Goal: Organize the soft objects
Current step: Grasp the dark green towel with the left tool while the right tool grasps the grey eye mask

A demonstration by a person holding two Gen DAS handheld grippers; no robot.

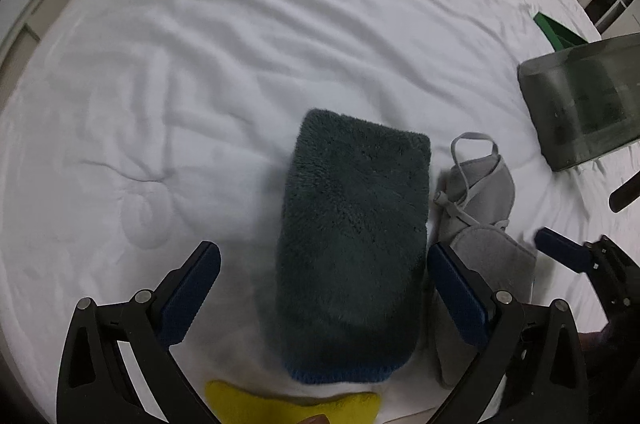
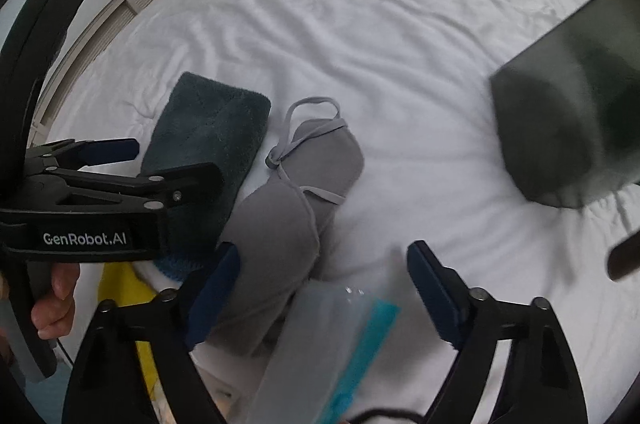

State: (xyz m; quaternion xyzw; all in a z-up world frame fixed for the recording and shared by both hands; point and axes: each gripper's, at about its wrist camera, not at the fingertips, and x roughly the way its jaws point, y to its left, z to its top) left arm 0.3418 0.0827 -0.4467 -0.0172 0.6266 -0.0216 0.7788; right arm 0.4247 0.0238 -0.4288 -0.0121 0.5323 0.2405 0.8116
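A folded dark teal fluffy cloth (image 1: pixel 352 224) lies on the white bed, straight under my left gripper (image 1: pixel 322 250), whose blue pads stand open on either side of it without pressing. A grey bra (image 2: pixel 288 216) with thin straps lies just right of the cloth. My right gripper (image 2: pixel 324 248) hangs open beside the bra; a clear zip bag with a teal strip (image 2: pixel 340 344) shows blurred between its fingers, not pinched. In the right wrist view the left gripper (image 2: pixel 174 160) sits over the teal cloth (image 2: pixel 208 144), held by a hand (image 2: pixel 56 300).
A dark translucent bin (image 2: pixel 568 128) stands on the bed to the right, also the bin (image 1: pixel 584 104) in the left wrist view. A yellow soft item (image 1: pixel 280 406) lies at the near edge. A green object (image 1: pixel 556 32) sits beyond the bin. White rumpled bedding (image 1: pixel 240 44) stretches far and left.
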